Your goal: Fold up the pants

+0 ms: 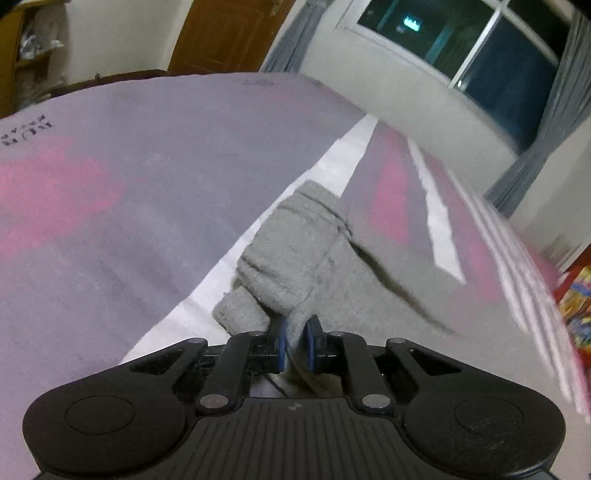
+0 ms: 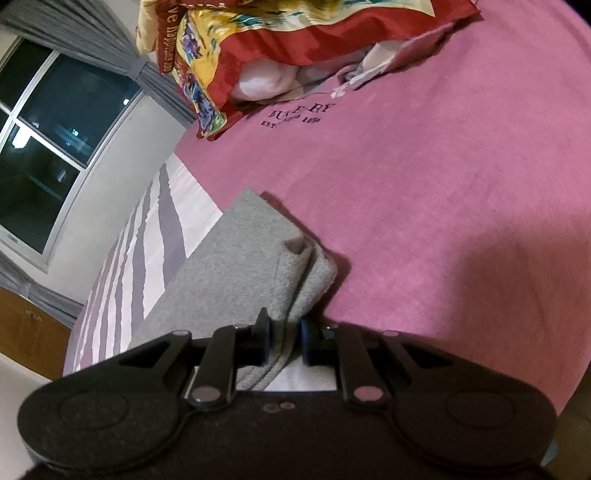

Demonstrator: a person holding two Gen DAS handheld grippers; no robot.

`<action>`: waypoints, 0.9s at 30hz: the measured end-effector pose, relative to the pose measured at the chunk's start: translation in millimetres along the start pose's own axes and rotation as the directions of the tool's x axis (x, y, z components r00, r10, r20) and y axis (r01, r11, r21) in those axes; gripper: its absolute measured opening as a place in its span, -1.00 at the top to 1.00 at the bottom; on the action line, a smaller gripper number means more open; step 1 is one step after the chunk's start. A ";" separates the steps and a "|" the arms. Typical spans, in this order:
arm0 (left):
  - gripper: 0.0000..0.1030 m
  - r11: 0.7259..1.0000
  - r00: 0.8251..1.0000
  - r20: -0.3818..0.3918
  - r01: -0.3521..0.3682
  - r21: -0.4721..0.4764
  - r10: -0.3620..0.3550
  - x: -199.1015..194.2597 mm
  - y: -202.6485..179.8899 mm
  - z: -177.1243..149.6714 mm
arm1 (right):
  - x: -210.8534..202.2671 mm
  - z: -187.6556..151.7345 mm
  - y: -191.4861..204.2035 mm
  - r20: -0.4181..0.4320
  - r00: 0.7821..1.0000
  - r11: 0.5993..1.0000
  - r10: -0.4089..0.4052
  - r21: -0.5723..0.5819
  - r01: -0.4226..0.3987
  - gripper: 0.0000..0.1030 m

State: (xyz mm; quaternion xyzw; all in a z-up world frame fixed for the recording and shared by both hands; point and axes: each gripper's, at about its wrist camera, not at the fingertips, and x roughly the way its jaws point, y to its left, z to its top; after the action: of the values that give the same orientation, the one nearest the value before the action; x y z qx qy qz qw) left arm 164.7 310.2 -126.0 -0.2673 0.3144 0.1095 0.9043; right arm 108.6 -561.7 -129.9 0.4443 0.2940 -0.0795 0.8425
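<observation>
The grey pants [image 1: 295,258] lie on a pink and grey bedsheet [image 1: 110,192]. In the left wrist view a bunched, ribbed end of the pants rises off the bed. My left gripper [image 1: 295,345] is shut on that cloth between its blue pads. In the right wrist view the pants [image 2: 236,266] show as a flat folded strip with a doubled corner. My right gripper [image 2: 284,343] is shut on the edge of this strip, just above the pink sheet [image 2: 443,221].
A red and yellow patterned quilt [image 2: 258,44] with white bedding under it lies at the bed's far end. A dark window [image 1: 480,48] with grey curtains and a white wall run along the bed's side. A brown door [image 1: 229,33] stands beyond.
</observation>
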 end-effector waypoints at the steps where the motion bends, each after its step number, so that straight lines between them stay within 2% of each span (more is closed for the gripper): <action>1: 0.77 1.000 1.000 0.016 0.009 0.004 -0.009 -5.3 -0.5 -0.7 | 0.0 1.6 -2.3 -0.005 1.000 1.000 0.009 0.020 -0.009 0.75; 3: 0.55 1.000 0.998 0.066 0.025 0.005 -0.025 -14.9 1.8 -4.9 | 0.8 4.2 -6.2 -0.017 0.999 0.999 0.029 0.044 -0.028 0.73; 4: 0.30 0.999 0.997 0.071 0.026 0.018 -0.027 -16.4 2.3 -8.3 | 1.3 5.2 -8.4 -0.023 0.999 0.998 0.039 0.055 -0.038 0.72; 8: 0.29 0.988 0.998 -0.024 -0.061 0.141 0.065 -6.3 -13.9 -4.8 | 4.0 8.8 -12.1 -0.036 0.998 0.996 0.049 0.081 -0.046 0.77; 10: 0.29 0.990 0.998 -0.021 -0.060 0.126 0.063 -10.1 -15.7 1.0 | 3.6 8.7 0.8 -0.030 1.000 1.000 0.003 0.019 -0.003 0.75; 12: 0.29 0.996 0.999 0.019 -0.032 0.085 0.031 -21.1 -13.9 3.2 | 0.4 7.5 19.6 -0.008 0.999 0.997 -0.052 -0.060 0.051 0.75; 15: 0.26 0.999 0.999 0.036 -0.007 0.050 0.005 -35.2 -4.4 0.2 | -8.4 9.2 42.9 0.032 0.998 0.990 -0.063 -0.128 0.066 0.76; 17: -0.04 0.999 0.999 0.044 0.000 0.044 -0.002 -47.5 5.1 -4.6 | -12.3 12.4 63.1 0.046 0.998 0.980 -0.052 -0.187 0.060 0.76; 19: -0.16 0.999 0.999 0.047 0.017 0.029 -0.018 -57.8 15.2 -10.1 | -13.9 15.6 88.4 0.056 0.998 0.968 -0.036 -0.248 0.049 0.76; 23: -0.17 0.999 0.998 0.058 0.039 -0.009 -0.038 -83.7 41.4 -30.6 | -7.1 8.0 160.6 0.057 0.998 0.922 0.033 -0.388 -0.009 0.76; 27: -0.18 0.998 0.998 0.056 0.026 -0.058 -0.023 -104.6 71.2 -52.9 | 14.4 -33.3 249.7 -0.009 0.990 0.835 0.140 -0.536 -0.123 0.76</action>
State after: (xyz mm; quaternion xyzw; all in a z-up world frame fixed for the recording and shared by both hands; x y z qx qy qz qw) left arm 30.2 337.2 -124.8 -0.2945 0.2828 0.1149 0.9056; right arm 204.9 -385.5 22.8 0.2099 0.2602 0.0569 0.9407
